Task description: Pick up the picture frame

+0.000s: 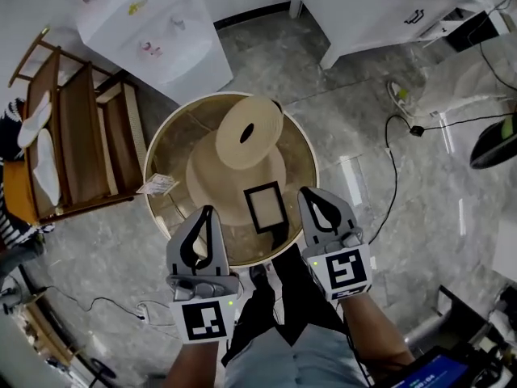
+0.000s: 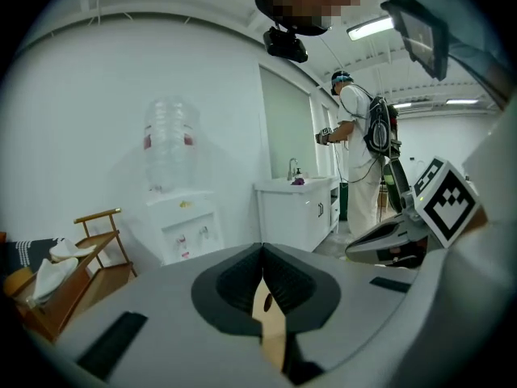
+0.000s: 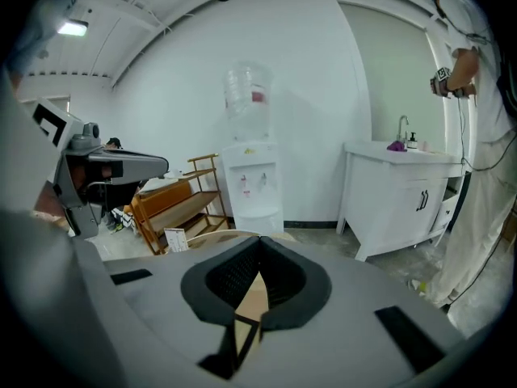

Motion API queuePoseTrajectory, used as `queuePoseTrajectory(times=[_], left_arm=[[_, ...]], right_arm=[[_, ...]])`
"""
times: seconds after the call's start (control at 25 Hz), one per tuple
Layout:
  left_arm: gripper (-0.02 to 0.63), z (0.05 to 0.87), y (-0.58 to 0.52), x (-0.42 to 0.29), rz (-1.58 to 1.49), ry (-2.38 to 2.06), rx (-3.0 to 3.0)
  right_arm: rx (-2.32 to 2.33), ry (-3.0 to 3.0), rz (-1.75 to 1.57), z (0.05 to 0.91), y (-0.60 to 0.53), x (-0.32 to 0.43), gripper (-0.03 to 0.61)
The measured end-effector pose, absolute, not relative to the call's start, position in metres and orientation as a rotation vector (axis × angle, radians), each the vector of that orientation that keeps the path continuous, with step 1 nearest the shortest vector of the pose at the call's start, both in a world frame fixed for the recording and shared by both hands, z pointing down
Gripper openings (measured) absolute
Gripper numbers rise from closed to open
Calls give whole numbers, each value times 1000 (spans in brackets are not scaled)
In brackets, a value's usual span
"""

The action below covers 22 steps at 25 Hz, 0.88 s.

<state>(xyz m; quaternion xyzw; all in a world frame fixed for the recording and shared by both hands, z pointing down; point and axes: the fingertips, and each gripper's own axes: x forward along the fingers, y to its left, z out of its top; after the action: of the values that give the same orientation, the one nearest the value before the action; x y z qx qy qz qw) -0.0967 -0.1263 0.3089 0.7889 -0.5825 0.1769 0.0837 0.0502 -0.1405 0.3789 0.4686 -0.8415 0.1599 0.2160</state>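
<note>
Meanwhile, both tongs pressed together.
Left gripper (image 1: 206, 215) and right gripper (image 1: 311, 194), both empty, flanked the black picture frame (image 1: 265, 206) on the round table (image 1: 172, 145).

Looks like a lab or test room dressed with home pieces. Bare white walls, fluorescent ceiling strip lights (image 2: 370, 28), polished grey stone floor (image 1: 380, 241). Household props: white water dispenser with clear bottle (image 3: 250, 176), white sink cabinet with tap (image 3: 400, 188), slatted wooden rack (image 1: 81, 136). Black cable and plug (image 1: 416, 130) lie loose on the floor. A second person in white with a backpack rig (image 2: 359, 152) stands by the sink.
</note>
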Motion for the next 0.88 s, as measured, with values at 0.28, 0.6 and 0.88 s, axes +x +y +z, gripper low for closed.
queuePoseTrajectory(times=[0.28,0.6,0.88], left_arm=[[15,370,-122,-93,591,-1693,2275],[15,419,-126,-88,629,-1662,2229],[15,457,-136,-103,648,-1673,2191]], right_arm=[[1188,-2263,566,449,-133,47,14],[1125,-2210,626,506,-124,53,14],[1090,-2151,688,549,-112,53,15]])
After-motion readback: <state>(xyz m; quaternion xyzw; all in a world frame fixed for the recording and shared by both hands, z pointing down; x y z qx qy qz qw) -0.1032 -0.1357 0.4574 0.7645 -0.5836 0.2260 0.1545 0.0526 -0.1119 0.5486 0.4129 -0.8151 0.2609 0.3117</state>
